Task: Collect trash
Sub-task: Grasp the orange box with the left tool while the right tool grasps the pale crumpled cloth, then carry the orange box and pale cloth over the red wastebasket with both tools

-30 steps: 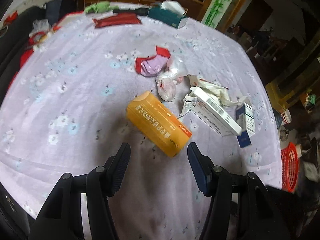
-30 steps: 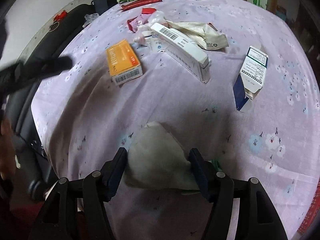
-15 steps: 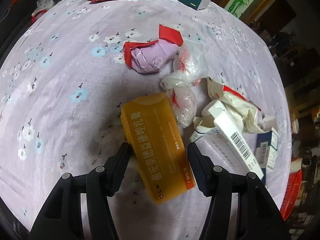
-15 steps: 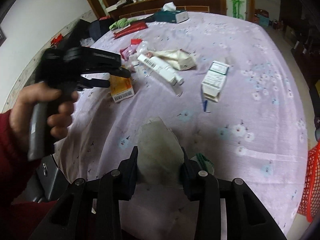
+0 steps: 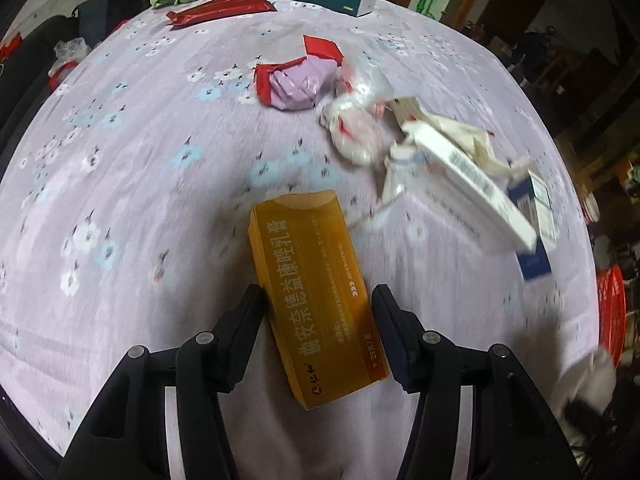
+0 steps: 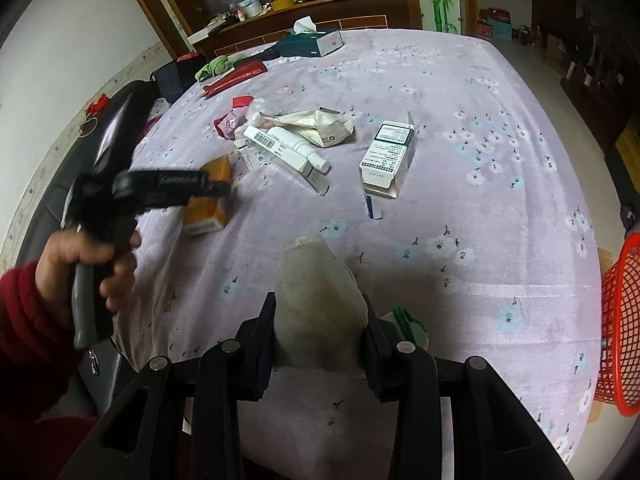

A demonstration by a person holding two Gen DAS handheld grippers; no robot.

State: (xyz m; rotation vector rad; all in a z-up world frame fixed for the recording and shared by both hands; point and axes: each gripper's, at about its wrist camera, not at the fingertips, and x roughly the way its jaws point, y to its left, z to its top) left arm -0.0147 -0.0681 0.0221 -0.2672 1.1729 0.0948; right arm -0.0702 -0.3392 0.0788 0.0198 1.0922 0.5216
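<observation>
An orange carton (image 5: 308,264) lies on the lilac flowered tablecloth (image 5: 140,200). My left gripper (image 5: 318,295) straddles its near half and its jaws are closing. The left pad touches the carton's side, while a thin gap shows at the right pad. From the right wrist view, the left gripper (image 6: 176,188) hangs over the same carton (image 6: 208,216) in a person's hand (image 6: 80,256). My right gripper (image 6: 320,302) is shut on a white crumpled wad (image 6: 320,280) with a green bit beside it, held above the table.
More litter lies mid-table: a long white box (image 6: 280,152), a white-and-green carton (image 6: 388,156), a beige crumpled bag (image 6: 316,124), a clear plastic bag (image 5: 356,128) and a red-and-pink wrapper (image 5: 298,80). A red mesh basket (image 6: 620,320) stands off the table's right edge. A tissue box (image 6: 312,42) sits at the far side.
My left gripper has come down over the orange carton, which now lies between its jaws. My right gripper has shut on the white wad and lifted it off the cloth.
</observation>
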